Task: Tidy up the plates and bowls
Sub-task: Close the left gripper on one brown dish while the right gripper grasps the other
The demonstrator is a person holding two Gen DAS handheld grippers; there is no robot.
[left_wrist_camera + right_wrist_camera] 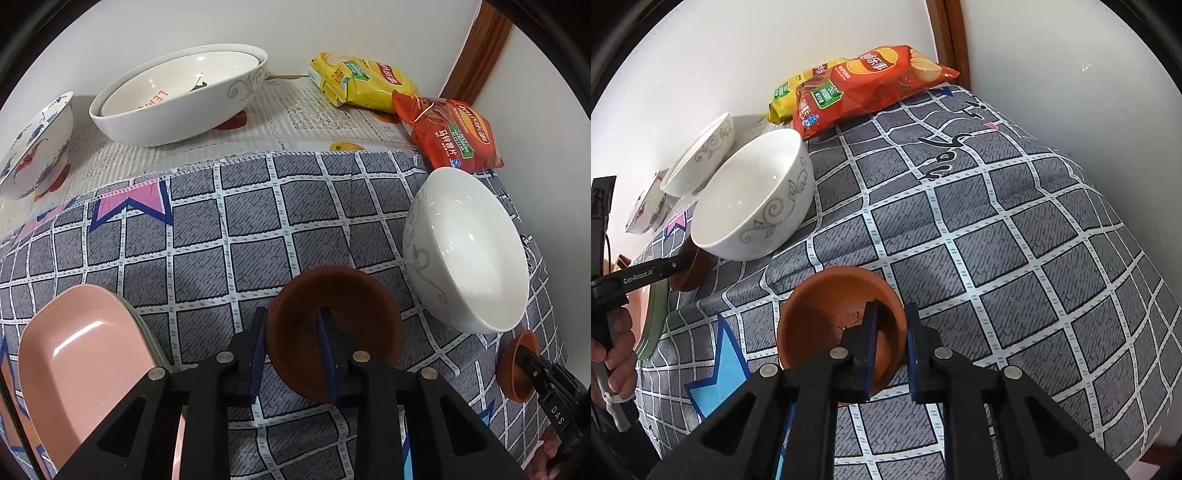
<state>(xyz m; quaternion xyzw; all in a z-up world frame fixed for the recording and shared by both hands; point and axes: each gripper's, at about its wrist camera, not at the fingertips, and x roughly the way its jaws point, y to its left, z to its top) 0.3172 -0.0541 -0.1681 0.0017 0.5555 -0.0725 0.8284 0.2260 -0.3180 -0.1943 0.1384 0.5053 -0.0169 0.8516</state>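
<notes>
My left gripper (291,349) straddles the left rim of a brown bowl (343,314) on the checked cloth, one finger inside, one outside, jaws apart. My right gripper (891,345) straddles the right rim of a second, small brown bowl (827,314), also seen in the left wrist view (517,365); whether its pads press the rim is unclear. A white bowl with grey scrolls (469,251) (753,195) stands between them. A pink plate (85,354) lies on a stack at the left.
At the back stand nested large white bowls (177,96) and a blue-and-red patterned bowl (33,147). A yellow chip bag (362,79) and a red chip bag (448,131) (868,86) lie by the wall. The wall is close on the right.
</notes>
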